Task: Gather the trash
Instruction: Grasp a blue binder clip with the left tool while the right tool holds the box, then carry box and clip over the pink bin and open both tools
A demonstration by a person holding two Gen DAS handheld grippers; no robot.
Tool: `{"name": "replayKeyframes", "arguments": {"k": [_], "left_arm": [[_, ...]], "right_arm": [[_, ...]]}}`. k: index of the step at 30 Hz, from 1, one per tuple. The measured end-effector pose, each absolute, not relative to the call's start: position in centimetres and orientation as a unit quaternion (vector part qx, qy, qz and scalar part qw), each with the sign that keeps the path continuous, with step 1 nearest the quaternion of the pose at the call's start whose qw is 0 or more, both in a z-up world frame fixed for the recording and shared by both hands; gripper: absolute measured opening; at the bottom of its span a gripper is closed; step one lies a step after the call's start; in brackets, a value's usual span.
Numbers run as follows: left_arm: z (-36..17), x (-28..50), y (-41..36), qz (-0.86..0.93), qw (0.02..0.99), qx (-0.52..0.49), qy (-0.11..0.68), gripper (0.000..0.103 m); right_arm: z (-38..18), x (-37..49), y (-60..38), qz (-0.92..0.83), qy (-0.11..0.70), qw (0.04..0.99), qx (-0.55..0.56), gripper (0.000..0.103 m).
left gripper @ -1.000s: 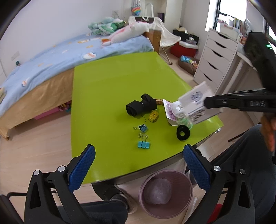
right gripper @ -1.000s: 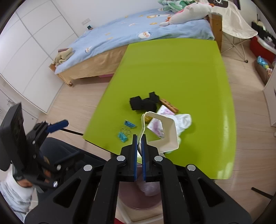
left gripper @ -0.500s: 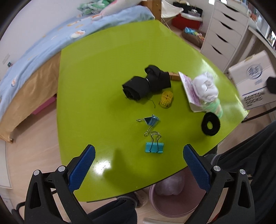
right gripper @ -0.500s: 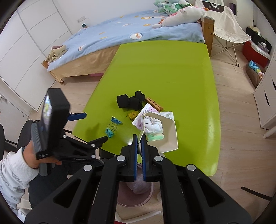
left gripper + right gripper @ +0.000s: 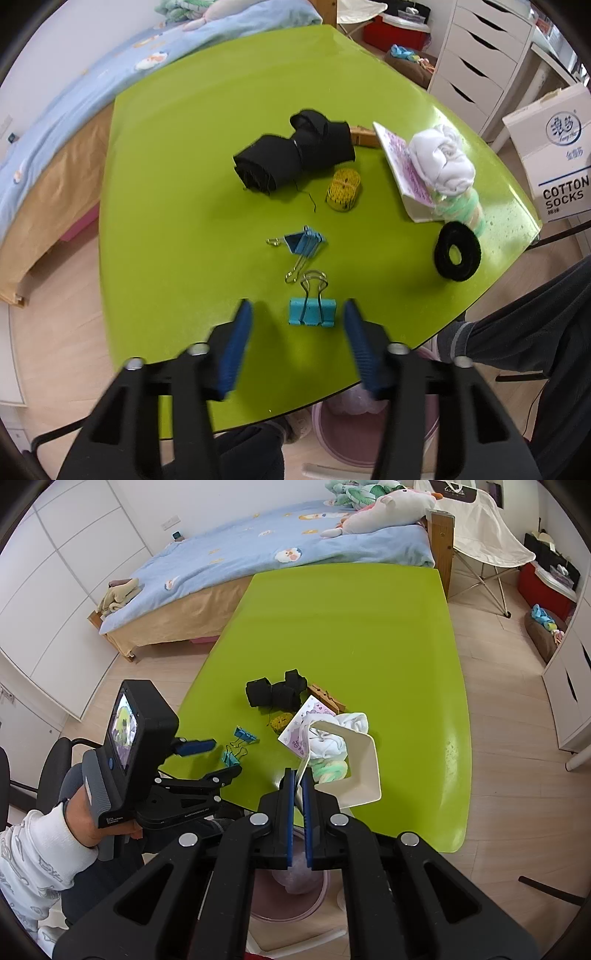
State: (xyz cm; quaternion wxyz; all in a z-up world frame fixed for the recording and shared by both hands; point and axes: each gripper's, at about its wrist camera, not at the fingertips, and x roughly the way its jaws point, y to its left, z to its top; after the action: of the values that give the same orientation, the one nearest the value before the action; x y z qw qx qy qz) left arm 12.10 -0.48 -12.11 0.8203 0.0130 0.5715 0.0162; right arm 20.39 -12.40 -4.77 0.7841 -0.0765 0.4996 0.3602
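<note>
a: left wrist view: the left gripper (image 5: 295, 314) has its blue fingers (image 5: 236, 347) apart around a blue metal binder clip (image 5: 312, 311) on the lime-green table (image 5: 184, 184).

b: right wrist view: the right gripper (image 5: 298, 775) has its fingers clamped on a white cardboard sock box (image 5: 351, 768), held above the pink plastic bin (image 5: 288, 901). "cotton socks" reads only in the left view.

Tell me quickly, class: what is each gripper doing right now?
Left gripper: open, holding nothing, its fingers either side of a blue clip on the table.
Right gripper: shut on the sock box.
</note>
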Motion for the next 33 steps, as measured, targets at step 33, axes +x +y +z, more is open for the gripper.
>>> {"name": "replayKeyframes", "arguments": {"k": [33], "left_arm": [[-1.0, 3.3, -1.7, -0.018, 0.888, -0.014, 0.460, 0.025]], "right_arm": [[-2.3, 14.1, -12.5, 0.386, 0.443, 0.802, -0.106, 0.004]]}}
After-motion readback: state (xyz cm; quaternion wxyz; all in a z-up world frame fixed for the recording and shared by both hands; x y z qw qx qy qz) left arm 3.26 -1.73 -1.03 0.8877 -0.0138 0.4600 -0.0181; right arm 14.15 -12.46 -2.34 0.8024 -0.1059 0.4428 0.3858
